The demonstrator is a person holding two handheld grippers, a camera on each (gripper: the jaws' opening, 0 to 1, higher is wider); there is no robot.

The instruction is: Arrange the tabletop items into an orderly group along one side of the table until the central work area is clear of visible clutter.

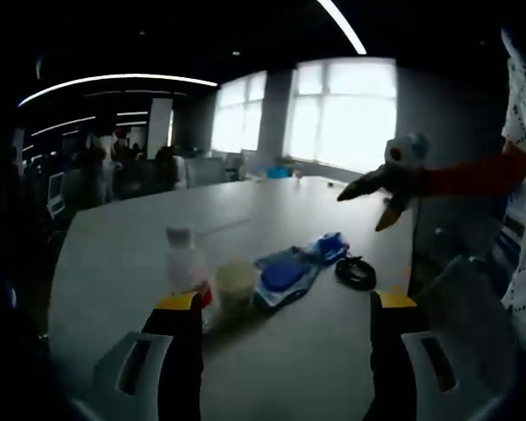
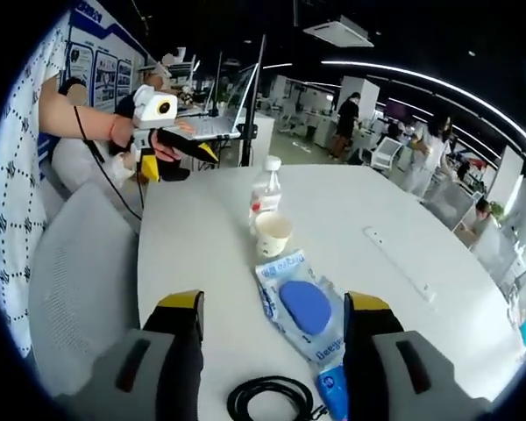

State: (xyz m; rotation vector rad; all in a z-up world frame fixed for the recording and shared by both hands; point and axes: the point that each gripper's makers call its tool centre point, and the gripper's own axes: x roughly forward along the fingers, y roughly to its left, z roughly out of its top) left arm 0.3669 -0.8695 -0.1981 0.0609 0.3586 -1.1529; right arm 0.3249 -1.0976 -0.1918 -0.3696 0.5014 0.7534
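Bottle (image 2: 265, 195), cup (image 2: 273, 233), clear packet (image 2: 302, 306) holding a blue pad, and coiled black cable (image 2: 270, 401) line the white table (image 2: 193, 254). Left gripper (image 1: 285, 303) and right gripper (image 2: 272, 307) gape wide, empty.

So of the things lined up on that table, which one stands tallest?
The plastic bottle with the white cap. It rises above the paper cup beside it, while the blue packet and the black cable lie flat.

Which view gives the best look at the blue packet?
The right gripper view: the blue packet lies bright and seen from above, between the right gripper's open jaws, its blue pad clearly outlined. The left gripper view shows the packet dim, foreshortened and at a low angle beside the paper cup.
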